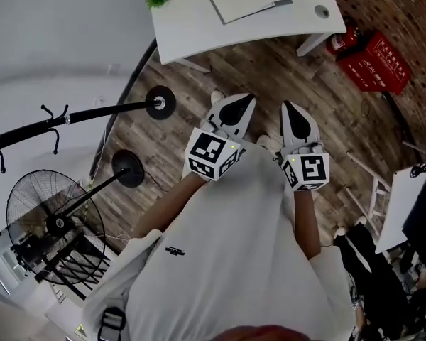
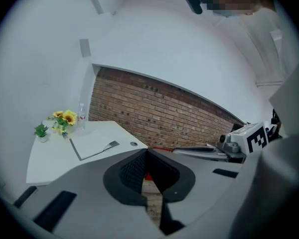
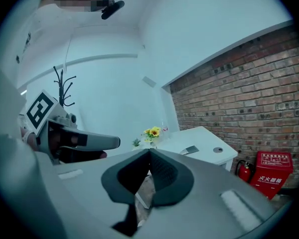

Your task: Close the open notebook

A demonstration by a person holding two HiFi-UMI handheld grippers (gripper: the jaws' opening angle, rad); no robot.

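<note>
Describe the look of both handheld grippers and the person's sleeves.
The left gripper and right gripper are white tapered shells lined in black, each carrying a cube of black-and-white square markers. The person wears a white shirt with short sleeves.

A loose white short-sleeved top (image 1: pixel 234 261) is being worn, with a small dark mark (image 1: pixel 175 251) being shown on it and a dark buckled strap (image 1: pixel 112 323) being seen by its edge. The left gripper (image 1: pixel 238 106) and the right gripper (image 1: pixel 292 114) are being shown as pale grey shells lined with black textured pads (image 2: pixel 132 172), each being backed by a white cube (image 1: pixel 211 153) printed with black square markers
</note>
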